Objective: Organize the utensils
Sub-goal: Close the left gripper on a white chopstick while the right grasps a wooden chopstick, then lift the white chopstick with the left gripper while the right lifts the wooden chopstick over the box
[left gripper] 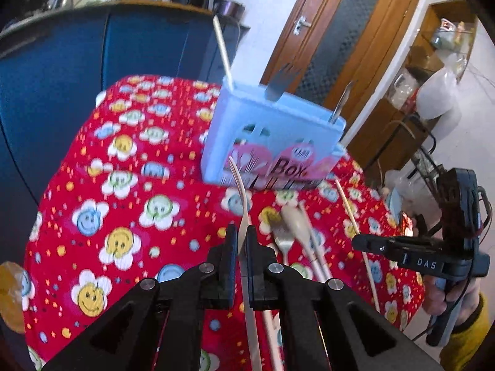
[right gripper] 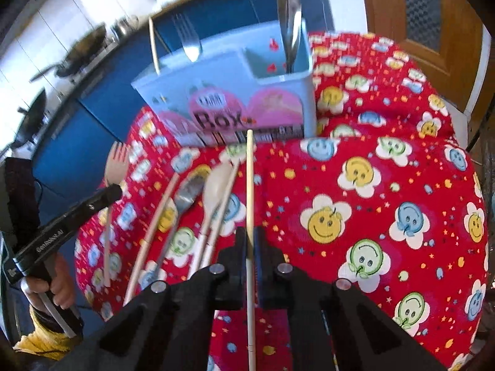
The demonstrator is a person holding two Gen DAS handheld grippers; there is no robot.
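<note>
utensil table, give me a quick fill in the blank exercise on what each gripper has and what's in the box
1. The left gripper is shut on a beige ____.
2. The right gripper is shut on a single ____.
3. The spoon stands in the box's ____-hand compartment, seen from the right wrist.
4. The tablecloth around the box is mostly ____.

Missing words: fork; chopstick; right; red

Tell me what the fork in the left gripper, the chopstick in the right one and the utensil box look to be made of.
Fork: matte beige, no shine, likely plastic or wheat-straw composite, not metal.
Chopstick: pale, dull, uniform; wood or bamboo probably, though plastic is possible.
Utensil box: smooth light-blue moulded walls with printed pink label, looks like plastic.
</note>
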